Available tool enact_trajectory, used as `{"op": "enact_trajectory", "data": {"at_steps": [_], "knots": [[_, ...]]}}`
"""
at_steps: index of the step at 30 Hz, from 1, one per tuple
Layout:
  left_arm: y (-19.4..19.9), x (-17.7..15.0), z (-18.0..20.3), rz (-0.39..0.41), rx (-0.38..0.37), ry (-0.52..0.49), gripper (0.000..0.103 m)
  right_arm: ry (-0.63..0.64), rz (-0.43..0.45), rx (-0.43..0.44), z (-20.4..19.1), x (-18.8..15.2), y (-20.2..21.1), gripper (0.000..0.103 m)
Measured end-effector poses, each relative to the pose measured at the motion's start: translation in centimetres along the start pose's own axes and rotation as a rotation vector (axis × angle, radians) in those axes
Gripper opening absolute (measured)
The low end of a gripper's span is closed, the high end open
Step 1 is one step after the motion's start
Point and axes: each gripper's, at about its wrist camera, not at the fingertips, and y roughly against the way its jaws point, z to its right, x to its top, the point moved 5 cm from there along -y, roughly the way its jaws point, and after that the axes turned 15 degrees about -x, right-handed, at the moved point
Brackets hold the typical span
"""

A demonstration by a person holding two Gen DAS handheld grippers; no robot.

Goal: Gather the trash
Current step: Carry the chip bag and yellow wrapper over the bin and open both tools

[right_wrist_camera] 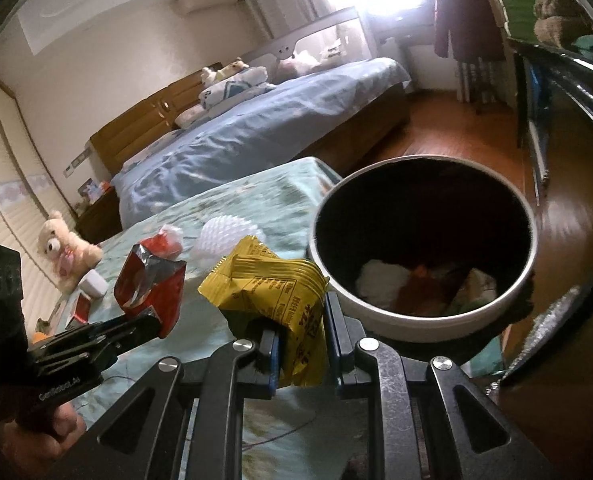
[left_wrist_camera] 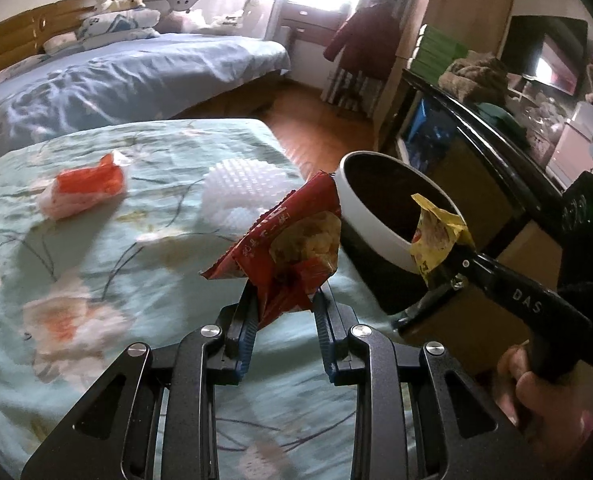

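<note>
Both my grippers carry a wrapper beside the bin at the bed's edge.

My left gripper has its jaws closed on the lower end of a crumpled red foil snack wrapper, which stands up above the green floral bedspread. My right gripper clamps a crinkled yellow plastic snack packet between its jaws, just beside the rim of the round white-rimmed waste bin with a dark inside. Only the right wrist view looks down into the bin, where pale and orange scraps lie at the bottom. Only the left wrist view shows the hand gripping the right handle. An orange-and-white plastic wrapper and a white bumpy foam net lie on the bedspread, well apart from both jaws.
</note>
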Motion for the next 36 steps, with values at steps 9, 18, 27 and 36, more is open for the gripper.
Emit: {"op": "enact_trajectory", "data": {"at_steps": [9,18,27,36], "knots": [[-1.4,0.6,1.4,-0.02,-0.016,-0.028,0.025,-0.031,0.006,-0.025,2.2,0.5,-0.2,0.019],[-2.9,1.6,3.0,-0.034,-0.036,-0.061,0.025,-0.04,0.007,-0.055,3.6,1.0,-0.6,0.019],[-4.3,2.5,4.4,-0.05,-0.055,-0.08,0.025,-0.026,0.001,-0.088,4.4,1.9,-1.5,0.019],[-5.8,3.7,5.2,-0.071,-0.069,-0.096,0.025,-0.018,-0.016,-0.114,5.1,2.7,-2.5,0.019]]}}
